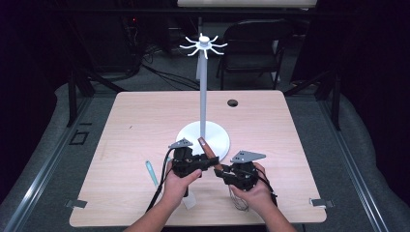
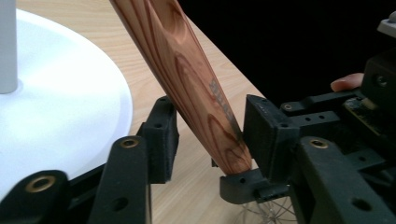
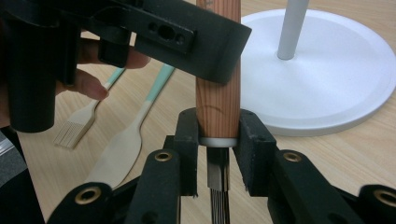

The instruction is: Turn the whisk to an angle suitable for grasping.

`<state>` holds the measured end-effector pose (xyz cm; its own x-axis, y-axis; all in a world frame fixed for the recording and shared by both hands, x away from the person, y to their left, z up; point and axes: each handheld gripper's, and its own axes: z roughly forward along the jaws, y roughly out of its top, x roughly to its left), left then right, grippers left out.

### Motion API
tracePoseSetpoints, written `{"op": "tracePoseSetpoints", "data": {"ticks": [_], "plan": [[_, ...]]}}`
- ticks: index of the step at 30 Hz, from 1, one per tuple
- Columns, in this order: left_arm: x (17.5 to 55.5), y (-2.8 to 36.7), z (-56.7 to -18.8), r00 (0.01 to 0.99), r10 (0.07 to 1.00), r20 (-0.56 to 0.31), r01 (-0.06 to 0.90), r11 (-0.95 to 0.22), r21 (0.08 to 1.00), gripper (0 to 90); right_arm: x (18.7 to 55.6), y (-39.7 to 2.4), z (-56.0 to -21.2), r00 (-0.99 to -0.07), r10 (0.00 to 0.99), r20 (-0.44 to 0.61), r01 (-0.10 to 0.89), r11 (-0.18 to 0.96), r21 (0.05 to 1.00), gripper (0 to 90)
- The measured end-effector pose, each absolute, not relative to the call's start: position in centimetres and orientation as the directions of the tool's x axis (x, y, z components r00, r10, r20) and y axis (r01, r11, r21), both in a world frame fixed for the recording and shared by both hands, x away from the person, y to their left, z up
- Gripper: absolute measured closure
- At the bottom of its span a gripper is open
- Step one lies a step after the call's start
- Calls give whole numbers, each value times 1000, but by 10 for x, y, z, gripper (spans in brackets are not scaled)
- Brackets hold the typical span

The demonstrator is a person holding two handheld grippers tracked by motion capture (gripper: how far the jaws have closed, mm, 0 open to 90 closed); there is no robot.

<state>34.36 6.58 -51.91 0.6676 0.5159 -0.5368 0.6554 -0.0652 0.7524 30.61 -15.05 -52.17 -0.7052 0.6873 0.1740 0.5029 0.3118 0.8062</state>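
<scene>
A whisk with a reddish wooden handle (image 1: pixel 208 151) slants up toward the white stand's base (image 1: pixel 215 140), and its wire loops (image 1: pixel 238 200) hang under the right hand. My right gripper (image 3: pixel 218 140) is shut on the lower end of the handle (image 3: pixel 217 93), both pads hugging it at the metal collar. My left gripper (image 2: pixel 210 135) reaches in from the left with the handle (image 2: pixel 187 70) between its pads. A slim gap shows at the left pad (image 2: pixel 163 135), so it stands open. The right gripper's jaw tip (image 2: pixel 243 184) sits just below it.
A tall white stand (image 1: pixel 203 87) with hook arms on top rises at the table's middle. A teal-handled spatula (image 3: pixel 126 140) and a brush (image 3: pixel 77 126) lie on the wood to the left. A cable hole (image 1: pixel 232 103) is at the far side, with a chair (image 1: pixel 256 43) beyond.
</scene>
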Motion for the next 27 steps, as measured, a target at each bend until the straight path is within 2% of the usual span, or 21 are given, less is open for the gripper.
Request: {"op": "tracePoseSetpoints", "data": {"ticks": [15,20,27], "plan": [[344,61,-521,654,517,-553,668,-51,743,605,306,-148,-521,-699,694,175,496,293,817,711],[347,63,-521,631,512,-583,692,-33,721,613,306,-153,-519,-710,683,170,485,300,822,614],[351,72,-512,625,519,-584,686,-7,728,643,301,-173,-505,-706,679,202,492,265,829,600]]}}
